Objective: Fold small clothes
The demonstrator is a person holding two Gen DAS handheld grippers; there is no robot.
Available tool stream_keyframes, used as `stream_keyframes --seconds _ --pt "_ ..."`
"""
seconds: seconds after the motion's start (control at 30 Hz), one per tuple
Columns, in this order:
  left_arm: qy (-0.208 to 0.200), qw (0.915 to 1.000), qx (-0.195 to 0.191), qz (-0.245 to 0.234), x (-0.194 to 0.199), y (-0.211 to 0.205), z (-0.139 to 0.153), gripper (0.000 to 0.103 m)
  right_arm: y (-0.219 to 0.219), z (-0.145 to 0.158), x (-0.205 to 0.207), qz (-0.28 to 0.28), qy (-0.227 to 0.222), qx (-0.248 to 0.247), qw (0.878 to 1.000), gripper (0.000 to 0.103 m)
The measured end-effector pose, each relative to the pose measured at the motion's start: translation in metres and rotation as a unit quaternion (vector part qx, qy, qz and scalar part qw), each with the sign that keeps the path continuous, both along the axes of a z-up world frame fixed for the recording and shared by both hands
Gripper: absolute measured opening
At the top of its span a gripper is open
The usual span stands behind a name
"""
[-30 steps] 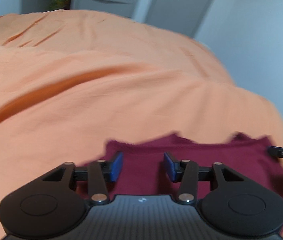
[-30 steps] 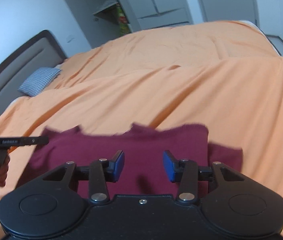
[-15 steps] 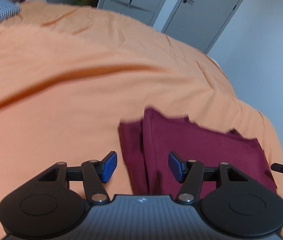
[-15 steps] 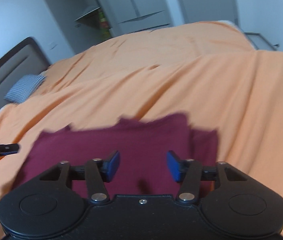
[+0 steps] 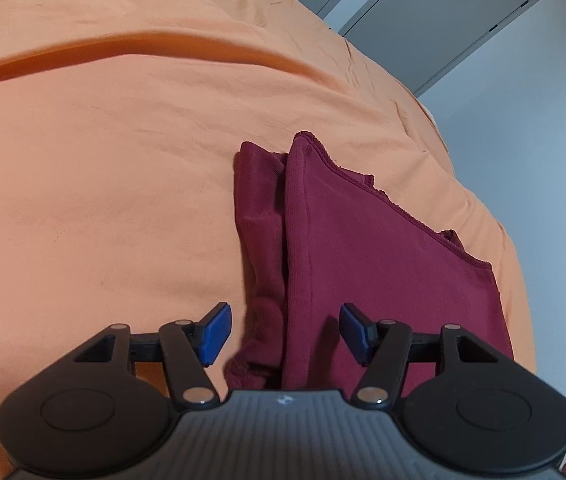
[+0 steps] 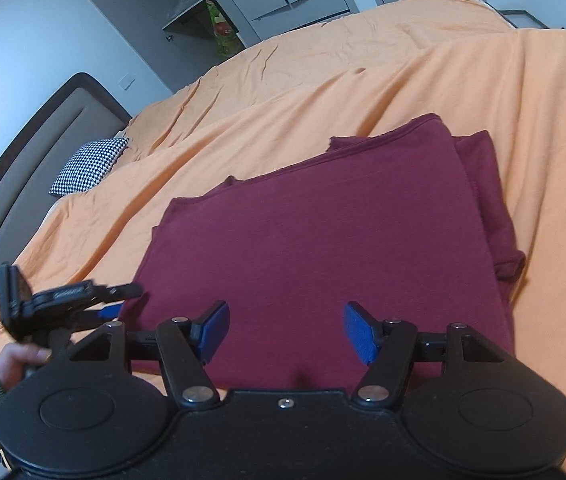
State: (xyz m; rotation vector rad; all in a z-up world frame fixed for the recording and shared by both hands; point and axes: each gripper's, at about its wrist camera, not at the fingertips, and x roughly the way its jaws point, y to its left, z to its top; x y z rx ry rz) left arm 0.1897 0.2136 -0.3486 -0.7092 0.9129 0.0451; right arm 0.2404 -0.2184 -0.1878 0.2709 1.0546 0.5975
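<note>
Both grippers have let go of the maroon shirt (image 6: pixel 323 248); left gripper (image 5: pixel 283 332) jaws stand apart and empty, right gripper (image 6: pixel 285 334) jaws are opening, empty. Next, pinch its short edges evenly, probably the left side.

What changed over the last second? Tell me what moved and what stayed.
Both hand-held grippers, left and right, spread their blue pads wider; the right one's jaws are opening, nothing gripped. The left swung to the maroon garment's folded edge. The garment stayed folded flat on the orange bedspread.
</note>
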Motion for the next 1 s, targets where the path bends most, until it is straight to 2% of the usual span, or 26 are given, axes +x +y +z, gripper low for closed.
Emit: stream_keyframes --seconds 0.3,1.0 --pt "-0.001 0.9997 0.002 -0.023 0.017 0.002 -0.008 0.065 0.006 0.010 -0.001 -0.007 -0.007 -0.004 1.000 0.066" --pt "-0.012 0.9993 0.004 -0.034 0.040 -0.015 -0.017 0.078 0.016 0.008 0.001 0.006 -0.009 -0.012 1.000 0.067"
